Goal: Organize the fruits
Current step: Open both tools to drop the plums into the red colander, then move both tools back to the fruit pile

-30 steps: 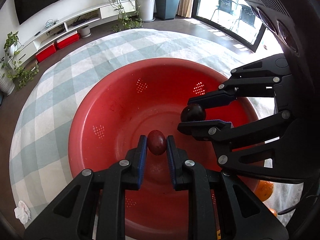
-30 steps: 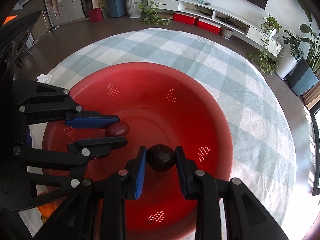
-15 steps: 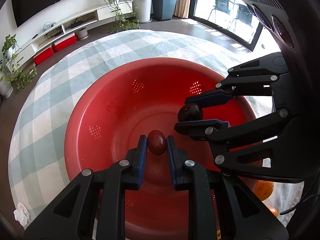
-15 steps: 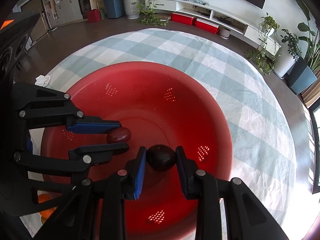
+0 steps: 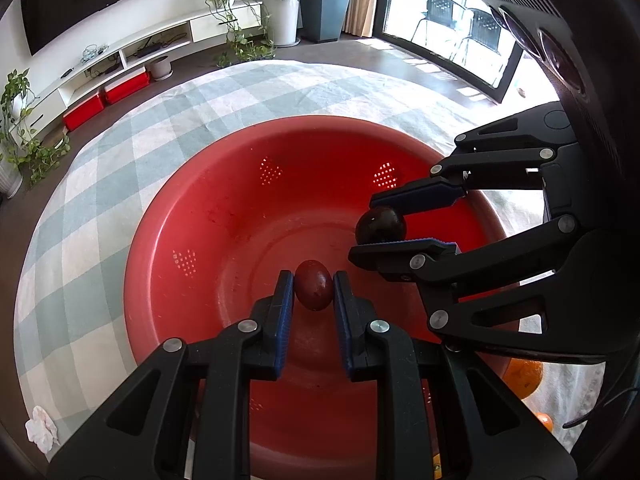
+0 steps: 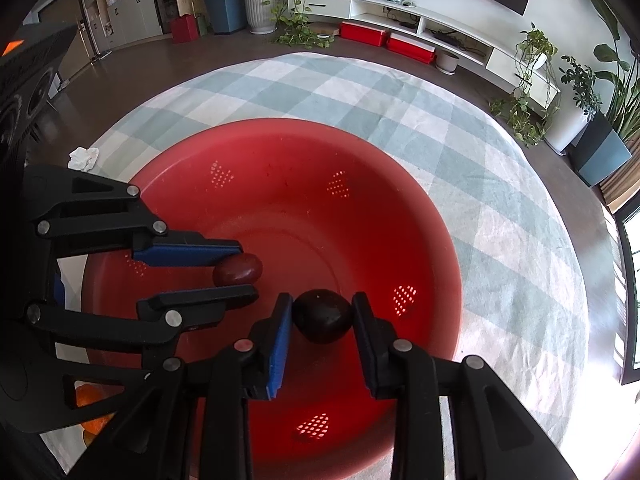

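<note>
A big red perforated bowl [image 5: 208,216] sits on a round table with a checked cloth. My left gripper [image 5: 313,286] is shut on a small dark red oval fruit [image 5: 313,285] and holds it inside the bowl. My right gripper [image 6: 322,315] is shut on a darker, rounder fruit [image 6: 322,316], also inside the bowl, just right of the left one. In the left wrist view the right gripper [image 5: 380,224] holds the dark fruit [image 5: 381,225]. In the right wrist view the left gripper [image 6: 240,270] holds the red fruit [image 6: 237,269].
Oranges [image 5: 524,374] lie on the cloth outside the bowl at its near right rim, partly hidden by the right gripper. A crumpled white tissue [image 5: 40,432] lies at the cloth's left edge. The checked cloth [image 5: 120,152] surrounds the bowl.
Both grippers keep their fruits and have shifted slightly over the bowl; the bowl sits a little lower and more central in the views.
</note>
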A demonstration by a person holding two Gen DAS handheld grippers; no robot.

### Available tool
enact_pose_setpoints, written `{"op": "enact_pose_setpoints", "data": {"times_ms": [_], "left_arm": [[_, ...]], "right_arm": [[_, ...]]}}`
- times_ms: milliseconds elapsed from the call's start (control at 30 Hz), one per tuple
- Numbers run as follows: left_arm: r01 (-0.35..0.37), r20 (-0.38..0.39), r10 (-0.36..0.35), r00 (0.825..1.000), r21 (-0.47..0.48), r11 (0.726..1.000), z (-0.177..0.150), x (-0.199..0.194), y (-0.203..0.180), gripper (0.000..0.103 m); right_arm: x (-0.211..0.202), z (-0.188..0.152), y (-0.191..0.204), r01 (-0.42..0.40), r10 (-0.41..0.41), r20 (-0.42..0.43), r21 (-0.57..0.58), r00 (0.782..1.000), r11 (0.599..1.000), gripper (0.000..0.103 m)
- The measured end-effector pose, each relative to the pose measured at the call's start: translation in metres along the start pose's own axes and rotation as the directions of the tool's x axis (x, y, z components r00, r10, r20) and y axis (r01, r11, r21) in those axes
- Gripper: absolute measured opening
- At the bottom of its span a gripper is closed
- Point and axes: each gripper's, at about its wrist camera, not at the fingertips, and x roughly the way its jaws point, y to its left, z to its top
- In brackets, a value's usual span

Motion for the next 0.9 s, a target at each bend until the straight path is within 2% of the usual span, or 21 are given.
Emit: {"op": "enact_pose_setpoints", "data": {"times_ms": [133,333,367,433,467,500,533,600,667,767,833,900], "left_arm": [[0.004,0.005,-0.004,1.0,0.012,1.0,-0.001,0.0,-0.002,0.02],[0.008,0.019,-0.008,1.0,0.007,1.0,0.0,-0.004,-0.002,0.028],[0.002,0.024,-0.002,1.0,0.005,1.0,0.001,-0.006,-0.002,0.032],[-0.027,0.03,0.028,0.999,-0.012,1.0,0.001,-0.01,0.003,0.048],[-0.031,0.034,0.032,0.999,-0.029,0.999,0.001,-0.012,0.006,0.059],[-0.019,0.048,0.021,0.999,-0.051,0.999,0.001,-0.017,0.011,0.067],[-0.004,0.064,0.009,0.998,-0.072,0.997,0.001,-0.022,0.015,0.071],[0.025,0.105,-0.014,0.994,-0.107,0.994,0.001,-0.034,0.021,0.088],[0.055,0.15,-0.036,0.988,-0.124,0.991,0.001,-0.049,0.023,0.097],[0.055,0.206,-0.03,0.978,-0.12,0.991,0.0,-0.07,0.02,0.103],[-0.01,0.232,0.031,0.972,-0.088,0.996,-0.003,-0.084,0.013,0.103],[-0.07,0.252,0.08,0.964,-0.046,0.996,-0.009,-0.097,0.005,0.103]], "right_arm": [[-0.001,0.0,0.001,0.017,-0.017,0.0,-0.012,1.0,1.0,0.037],[-0.006,0.001,-0.002,0.03,-0.03,0.008,-0.018,1.0,0.999,0.044],[-0.006,0.001,-0.003,0.022,-0.022,0.009,-0.013,1.0,1.0,0.044],[-0.01,0.0,-0.005,0.014,-0.014,0.017,-0.002,1.0,1.0,0.044],[-0.013,-0.001,-0.006,0.021,-0.021,0.024,0.002,1.0,1.0,0.047],[-0.017,-0.002,-0.007,0.031,-0.031,0.039,0.009,0.999,0.999,0.052],[-0.023,-0.003,-0.009,0.025,-0.026,0.061,0.021,0.998,0.999,0.054],[-0.037,-0.006,-0.014,0.002,-0.008,0.109,0.059,0.994,0.998,0.062],[-0.053,-0.01,-0.017,-0.018,0.001,0.168,0.097,0.986,0.995,0.069],[-0.078,-0.022,-0.018,-0.055,0.018,0.249,0.141,0.968,0.988,0.073],[-0.093,-0.034,-0.014,-0.081,0.03,0.297,0.161,0.955,0.984,0.076],[-0.11,-0.051,-0.008,-0.122,0.053,0.356,0.173,0.933,0.977,0.083]]}}
